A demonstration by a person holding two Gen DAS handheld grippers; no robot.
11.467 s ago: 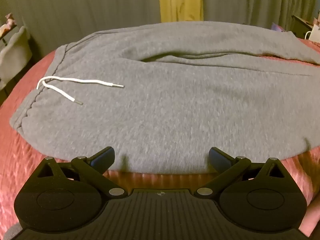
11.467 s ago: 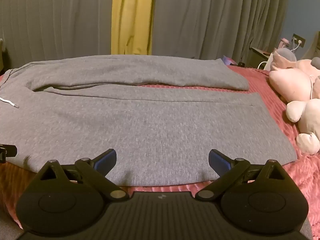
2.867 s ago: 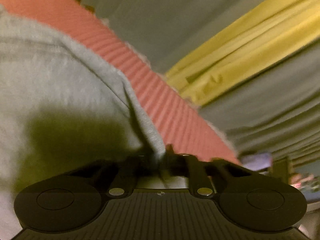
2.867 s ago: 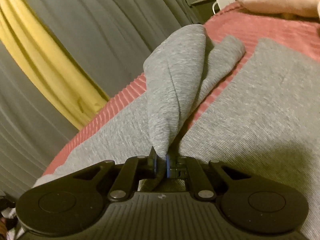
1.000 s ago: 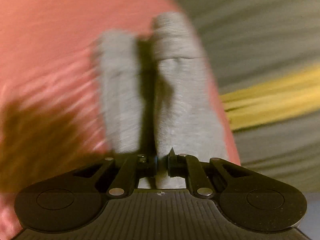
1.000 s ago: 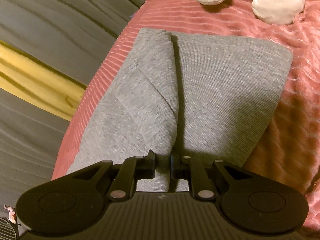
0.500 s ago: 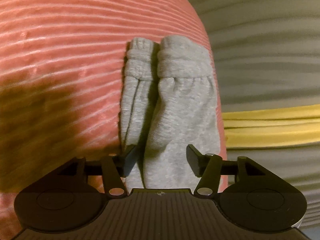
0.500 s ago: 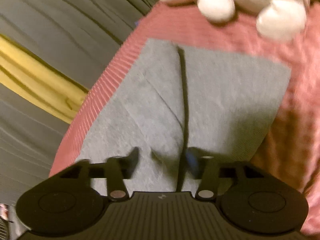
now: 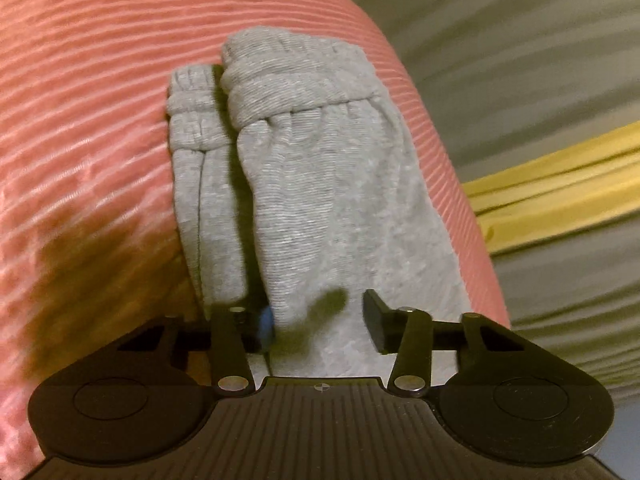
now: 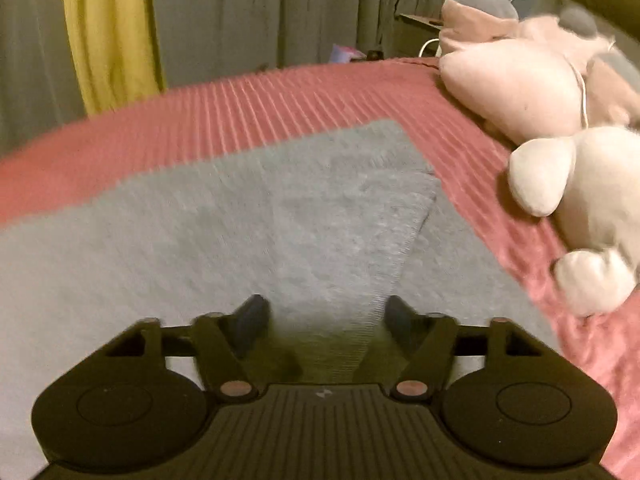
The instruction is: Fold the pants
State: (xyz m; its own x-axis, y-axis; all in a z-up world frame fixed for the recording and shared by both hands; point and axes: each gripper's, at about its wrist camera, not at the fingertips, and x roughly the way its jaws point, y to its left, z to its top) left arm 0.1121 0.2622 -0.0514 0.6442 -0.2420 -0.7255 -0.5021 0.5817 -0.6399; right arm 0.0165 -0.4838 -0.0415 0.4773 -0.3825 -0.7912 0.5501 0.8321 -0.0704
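Note:
The grey sweatpants (image 9: 320, 184) lie on the red ribbed bedspread, folded lengthwise with one leg laid over the other. The left wrist view shows the gathered waistband end (image 9: 288, 88) doubled up. My left gripper (image 9: 318, 320) is open, its fingers either side of the top layer without gripping it. The right wrist view shows the leg end of the pants (image 10: 248, 232) lying flat, the top layer's corner skewed. My right gripper (image 10: 324, 316) is open just above the cloth.
A pink and white plush toy (image 10: 560, 112) lies on the bedspread (image 10: 280, 104) to the right of the pants. Grey curtains and a yellow curtain (image 10: 108, 28) hang behind the bed. A bedside table with a cable stands at the back right.
Both grippers have opened and let go of the pants. The right gripper has swung level, and the folded-over leg now lies flat. The left view has shifted only slightly.

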